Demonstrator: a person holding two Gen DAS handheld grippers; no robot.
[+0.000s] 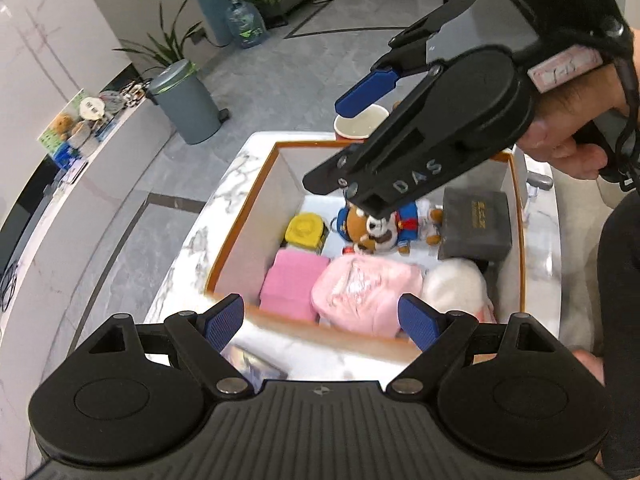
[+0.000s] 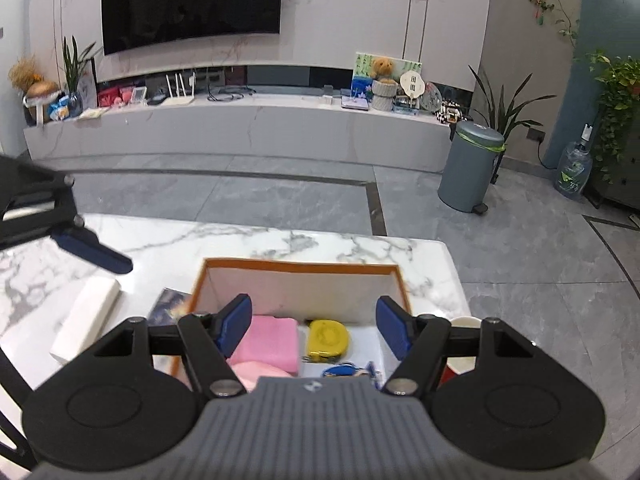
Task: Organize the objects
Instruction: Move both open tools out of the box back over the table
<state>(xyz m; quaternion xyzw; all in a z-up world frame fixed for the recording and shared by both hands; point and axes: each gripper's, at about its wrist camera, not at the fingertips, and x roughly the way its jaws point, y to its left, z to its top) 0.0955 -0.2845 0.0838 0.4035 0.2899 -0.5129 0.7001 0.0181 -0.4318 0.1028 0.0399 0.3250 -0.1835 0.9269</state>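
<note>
Both pairs of fingers hang empty above the orange-rimmed box (image 1: 248, 216): left gripper (image 1: 320, 322) spread wide, right gripper (image 2: 314, 328) partly parted. Inside lie a pink cloth (image 1: 292, 284) and yellow case (image 2: 328, 336). Marble surface (image 2: 280, 240), grey tiled floor (image 2: 224, 200), bin (image 2: 468, 168) beyond.

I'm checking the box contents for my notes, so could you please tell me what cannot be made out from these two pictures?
- Teddy bear: left wrist view, head partly behind the right tool.
- Paper cup: its body is hidden by the box rim and that tool; in the right wrist view, by the tool's own linkage.
- Dark case: gold lettering too small to read.
- Booklet: right wrist view, cover blurred and partly covered.
</note>
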